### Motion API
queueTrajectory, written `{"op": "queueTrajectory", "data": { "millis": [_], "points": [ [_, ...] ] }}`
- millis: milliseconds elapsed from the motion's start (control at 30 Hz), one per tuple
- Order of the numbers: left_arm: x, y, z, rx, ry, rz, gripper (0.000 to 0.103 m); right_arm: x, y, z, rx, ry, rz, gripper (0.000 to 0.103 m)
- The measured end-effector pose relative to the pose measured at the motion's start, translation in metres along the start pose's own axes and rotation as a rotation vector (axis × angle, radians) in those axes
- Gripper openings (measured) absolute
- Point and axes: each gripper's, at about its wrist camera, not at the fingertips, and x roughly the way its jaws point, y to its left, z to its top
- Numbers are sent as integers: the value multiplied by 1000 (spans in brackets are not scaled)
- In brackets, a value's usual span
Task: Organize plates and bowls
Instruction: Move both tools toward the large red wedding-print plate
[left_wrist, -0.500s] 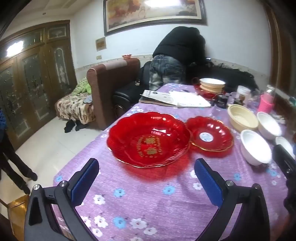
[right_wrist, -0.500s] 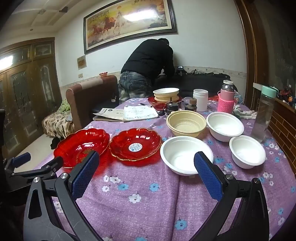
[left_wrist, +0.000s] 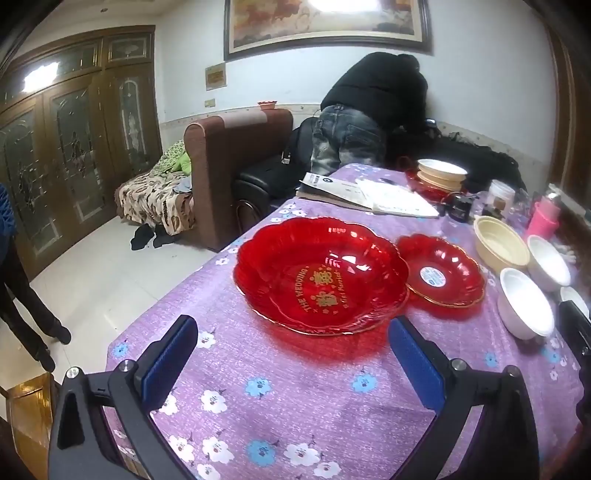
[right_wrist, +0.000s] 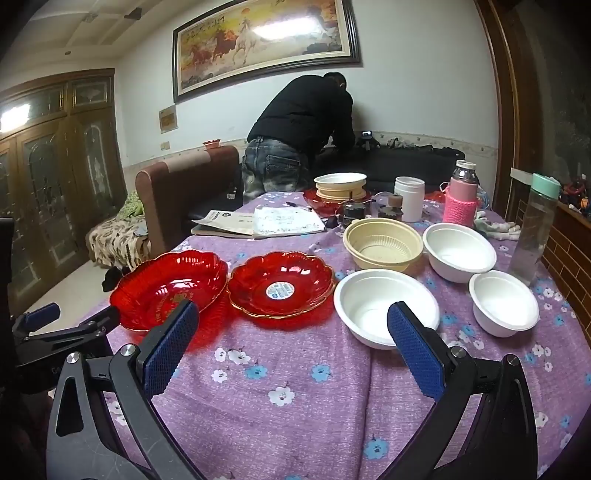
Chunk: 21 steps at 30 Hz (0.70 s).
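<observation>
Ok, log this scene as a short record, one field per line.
surface: table with purple floral cloth
left gripper: open, empty, facing the large red plate
right gripper: open, empty, above the cloth
red plates: large red plate, small red plate beside it
bowls: three white bowls, one beige bowl
stacked so far: none of these

Two red scalloped plates (right_wrist: 168, 286) (right_wrist: 280, 283) side by side — cream bowl (right_wrist: 382, 243), three white bowls (right_wrist: 386, 306) rightward
</observation>
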Motion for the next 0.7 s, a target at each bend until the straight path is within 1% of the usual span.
{"op": "queueTrajectory", "data": {
  "millis": [133,400,700],
  "points": [
    [8,9,1,-17,11,5,103,8,9,3,-3,15,14,103],
    [27,31,5,-57,53,33,103,38,32,8,-7,71,40,103],
    [48,55,8,-105,94,56,103,67,58,14,-2,108,64,103]
  ]
}}
